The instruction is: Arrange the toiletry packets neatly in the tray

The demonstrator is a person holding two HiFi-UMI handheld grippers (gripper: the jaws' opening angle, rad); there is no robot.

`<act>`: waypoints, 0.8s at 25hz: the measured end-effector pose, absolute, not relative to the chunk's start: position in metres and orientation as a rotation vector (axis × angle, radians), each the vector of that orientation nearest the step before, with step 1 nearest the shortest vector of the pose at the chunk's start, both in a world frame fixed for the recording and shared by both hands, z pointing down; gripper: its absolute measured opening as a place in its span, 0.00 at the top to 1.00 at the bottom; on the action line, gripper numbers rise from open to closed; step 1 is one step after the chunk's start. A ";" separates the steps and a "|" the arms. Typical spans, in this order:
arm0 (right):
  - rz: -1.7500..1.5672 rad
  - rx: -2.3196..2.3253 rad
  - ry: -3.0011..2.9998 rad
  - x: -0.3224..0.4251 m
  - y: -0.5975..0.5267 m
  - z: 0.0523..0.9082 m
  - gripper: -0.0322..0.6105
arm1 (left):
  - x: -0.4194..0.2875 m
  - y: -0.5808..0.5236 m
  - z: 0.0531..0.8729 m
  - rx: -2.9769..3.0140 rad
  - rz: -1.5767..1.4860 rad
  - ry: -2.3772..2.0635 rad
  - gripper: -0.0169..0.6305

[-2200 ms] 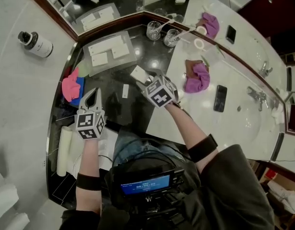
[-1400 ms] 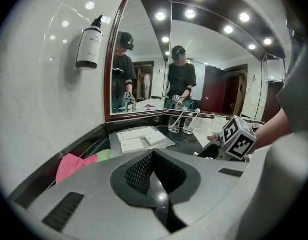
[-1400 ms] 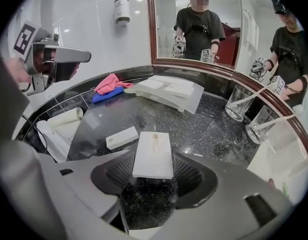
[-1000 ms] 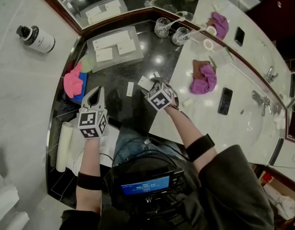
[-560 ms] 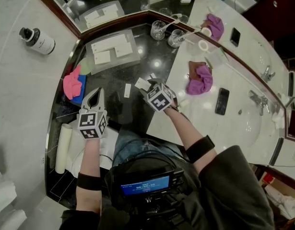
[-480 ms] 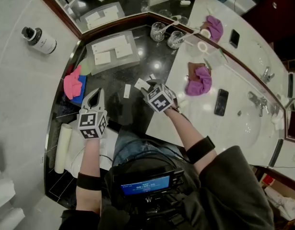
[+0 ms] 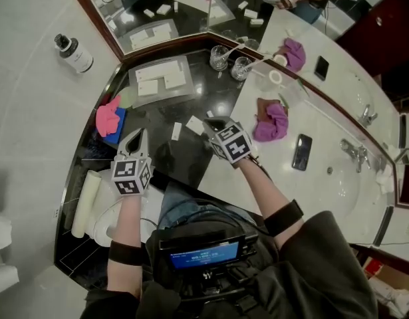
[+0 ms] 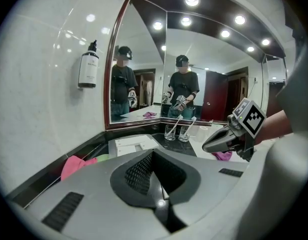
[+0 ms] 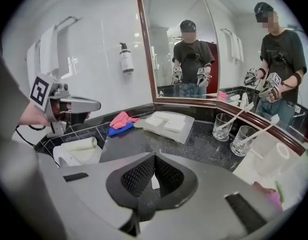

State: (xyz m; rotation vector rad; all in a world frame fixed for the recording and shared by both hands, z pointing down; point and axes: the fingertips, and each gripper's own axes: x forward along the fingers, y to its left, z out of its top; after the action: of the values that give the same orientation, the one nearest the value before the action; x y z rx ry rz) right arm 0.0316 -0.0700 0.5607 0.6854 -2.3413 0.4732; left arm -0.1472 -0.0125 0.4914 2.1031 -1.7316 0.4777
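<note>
The clear tray (image 7: 185, 93) stands at the back of the black counter with white packets (image 7: 160, 72) laid in it. Two loose white packets lie nearer: a narrow one (image 7: 176, 131) and a wider one (image 7: 194, 124). My right gripper (image 7: 212, 121) hovers just right of the wider packet with its jaws shut. In the right gripper view (image 9: 155, 157) nothing sticks out past the tips, and a white sliver shows through the slit behind them. My left gripper (image 7: 139, 135) is shut and empty, left of the narrow packet; the left gripper view (image 8: 153, 153) shows the tray (image 8: 124, 143) ahead.
Two glasses (image 7: 219, 56) with toothbrushes stand behind the tray's right end. A pink cloth (image 7: 108, 115) lies on a blue one at the left, a rolled white towel (image 7: 84, 203) near the front. On the white counter (image 7: 224, 178) lie a purple cloth (image 7: 271, 122) and a phone (image 7: 301, 152).
The right gripper's jaws have closed and it sits slightly further right of the wider packet. The left gripper has stayed in place. The head camera has shifted.
</note>
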 end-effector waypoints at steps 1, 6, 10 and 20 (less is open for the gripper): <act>0.478 0.693 -2.360 0.036 -0.068 0.556 0.95 | -0.146 -0.009 0.489 2.099 0.474 -1.740 0.97; 0.477 0.708 -2.430 0.054 -0.059 0.533 0.95 | -0.145 0.006 0.476 2.084 0.465 -1.780 0.97; 0.487 0.725 -2.468 0.069 -0.052 0.519 0.95 | -0.140 0.016 0.470 2.078 0.453 -1.793 0.97; 0.493 0.768 -2.491 0.096 -0.043 0.512 0.95 | -0.122 0.032 0.465 2.104 0.387 -1.776 0.97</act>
State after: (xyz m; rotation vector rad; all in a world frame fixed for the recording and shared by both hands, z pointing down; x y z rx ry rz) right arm 0.0957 -0.0429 0.5118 0.7678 -2.4907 0.4927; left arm -0.1216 0.0315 0.4649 2.1039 -1.7761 0.3868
